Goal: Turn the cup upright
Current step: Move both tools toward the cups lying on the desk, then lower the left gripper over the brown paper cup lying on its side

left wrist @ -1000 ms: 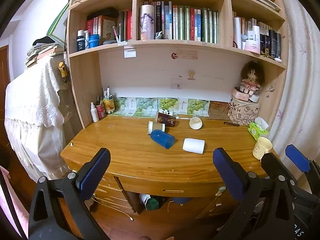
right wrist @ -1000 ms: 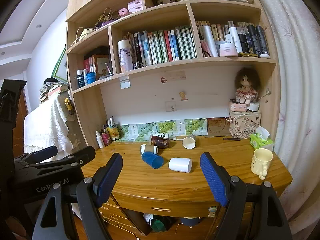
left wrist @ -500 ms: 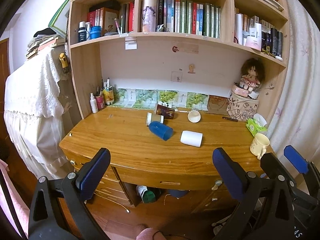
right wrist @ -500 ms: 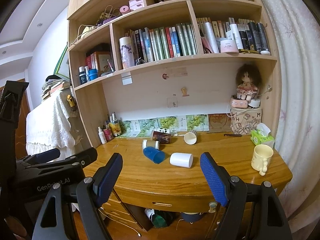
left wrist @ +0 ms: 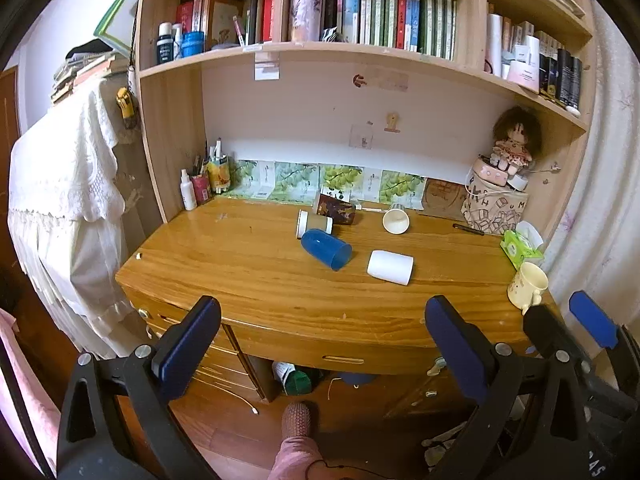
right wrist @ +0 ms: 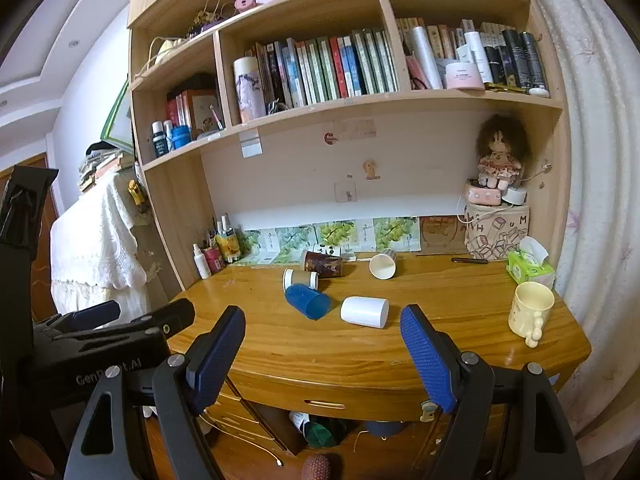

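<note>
Five cups are lying on their sides on the wooden desk (left wrist: 248, 272): a blue cup (left wrist: 326, 249) near the middle, a white cup (left wrist: 390, 267) just beside it to the right, a brown-banded cup (left wrist: 314, 224) touching the blue one from behind, a dark patterned cup (left wrist: 335, 210) and a paper cup (left wrist: 396, 222) farther back; a cream mug (right wrist: 530, 312) is standing upright by a green tissue pack (right wrist: 528, 267); the left gripper (left wrist: 324, 344) and right gripper (right wrist: 322, 354) are hanging before the desk edge, jaws spread, holding nothing; items under the desk are sitting in shadow, hard to identify.
</note>
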A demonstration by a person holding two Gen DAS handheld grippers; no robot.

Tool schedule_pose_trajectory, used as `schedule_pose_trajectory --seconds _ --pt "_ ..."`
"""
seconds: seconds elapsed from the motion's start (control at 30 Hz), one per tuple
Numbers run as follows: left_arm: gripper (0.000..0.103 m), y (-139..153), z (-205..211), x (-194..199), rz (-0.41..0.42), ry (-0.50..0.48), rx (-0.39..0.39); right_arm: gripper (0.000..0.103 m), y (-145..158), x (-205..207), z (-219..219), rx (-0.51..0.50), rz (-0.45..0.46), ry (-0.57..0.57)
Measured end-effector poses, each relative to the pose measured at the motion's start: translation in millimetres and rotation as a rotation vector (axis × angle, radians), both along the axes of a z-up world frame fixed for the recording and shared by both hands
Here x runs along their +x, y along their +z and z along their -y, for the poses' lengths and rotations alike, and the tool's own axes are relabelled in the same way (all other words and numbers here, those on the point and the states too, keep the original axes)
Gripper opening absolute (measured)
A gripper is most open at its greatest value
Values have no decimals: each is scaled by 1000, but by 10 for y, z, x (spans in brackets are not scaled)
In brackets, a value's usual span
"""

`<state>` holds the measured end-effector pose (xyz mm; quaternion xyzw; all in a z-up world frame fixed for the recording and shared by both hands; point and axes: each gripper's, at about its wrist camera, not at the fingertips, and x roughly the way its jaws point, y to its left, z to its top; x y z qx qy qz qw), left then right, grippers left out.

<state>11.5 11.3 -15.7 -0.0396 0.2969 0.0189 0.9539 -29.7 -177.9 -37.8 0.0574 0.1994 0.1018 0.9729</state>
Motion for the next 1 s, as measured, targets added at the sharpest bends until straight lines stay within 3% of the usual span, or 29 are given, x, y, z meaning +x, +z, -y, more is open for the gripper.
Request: schedule_pose_trajectory --seconds 0.4,1.0 --pt "102 -89 -99 722 -53 -20 -9 81 -93 681 -104 -25 -76 -1" --pt "102 -195 -618 2210 -120 -17 -23 81 -106 2209 -613 -107 -140 47"
